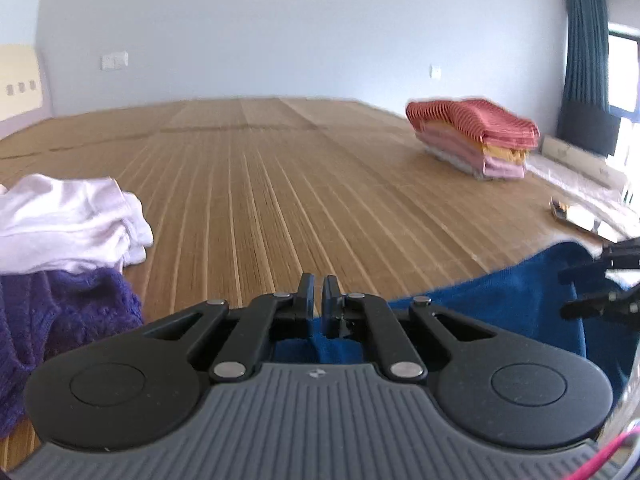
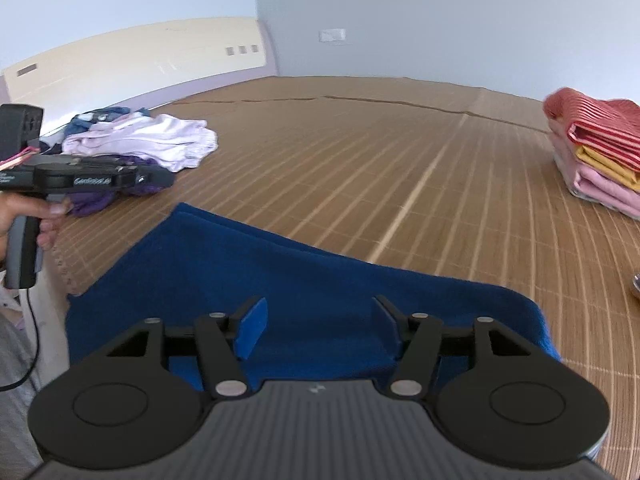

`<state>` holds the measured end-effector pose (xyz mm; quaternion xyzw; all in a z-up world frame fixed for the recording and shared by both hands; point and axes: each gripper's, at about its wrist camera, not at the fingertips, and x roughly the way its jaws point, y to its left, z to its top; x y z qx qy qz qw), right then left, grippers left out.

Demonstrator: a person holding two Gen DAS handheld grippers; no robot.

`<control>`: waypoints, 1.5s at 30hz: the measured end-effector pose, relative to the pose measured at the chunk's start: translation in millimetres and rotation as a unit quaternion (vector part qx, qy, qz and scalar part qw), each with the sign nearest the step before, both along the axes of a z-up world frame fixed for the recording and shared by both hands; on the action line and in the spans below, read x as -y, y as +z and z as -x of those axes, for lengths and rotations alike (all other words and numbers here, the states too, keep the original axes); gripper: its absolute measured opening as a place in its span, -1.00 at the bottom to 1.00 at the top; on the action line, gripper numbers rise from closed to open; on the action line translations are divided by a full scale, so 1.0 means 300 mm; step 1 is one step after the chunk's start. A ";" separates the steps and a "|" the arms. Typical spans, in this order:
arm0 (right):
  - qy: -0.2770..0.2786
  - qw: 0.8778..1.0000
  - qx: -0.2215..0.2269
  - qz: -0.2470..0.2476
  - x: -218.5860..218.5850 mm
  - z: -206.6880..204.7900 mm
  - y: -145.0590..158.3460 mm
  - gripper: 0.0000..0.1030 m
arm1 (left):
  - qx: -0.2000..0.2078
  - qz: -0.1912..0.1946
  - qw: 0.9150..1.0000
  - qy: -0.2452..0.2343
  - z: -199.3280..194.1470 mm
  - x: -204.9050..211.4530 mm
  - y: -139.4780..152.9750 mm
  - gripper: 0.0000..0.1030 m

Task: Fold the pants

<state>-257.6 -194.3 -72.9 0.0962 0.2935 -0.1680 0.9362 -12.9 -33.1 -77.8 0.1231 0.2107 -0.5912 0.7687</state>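
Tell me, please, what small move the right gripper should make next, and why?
Probably lower the right gripper and close it on the blue pants. Its fingers stand open just above the cloth, holding nothing, while the left gripper looks shut on the pants' other end.

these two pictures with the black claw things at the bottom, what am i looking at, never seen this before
They are two hand-held grippers, each with a camera that looks along its fingers. One picture comes from the left gripper, the other from the right gripper. A person's hand holds the left one.

On the bamboo mat lie blue pants, a loose pile of white and purple clothes, and a neat folded stack.

The left gripper is shut, and blue cloth seems pinched between its fingers. The right gripper is open over the pants, holding nothing.
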 end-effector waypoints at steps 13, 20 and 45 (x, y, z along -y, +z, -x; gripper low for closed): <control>0.036 0.999 -0.021 -0.016 -0.034 -0.048 -0.049 0.21 | 0.013 -0.060 0.998 -0.015 0.030 0.059 -0.082 -0.18; 0.039 0.999 -0.029 -0.024 -0.041 -0.059 -0.071 0.24 | 0.005 -0.062 0.997 -0.035 0.037 0.073 -0.089 -0.14; 0.025 1.000 -0.006 0.000 -0.048 -0.033 -0.013 0.35 | 0.028 -0.007 1.000 0.000 0.025 0.023 -0.028 -0.97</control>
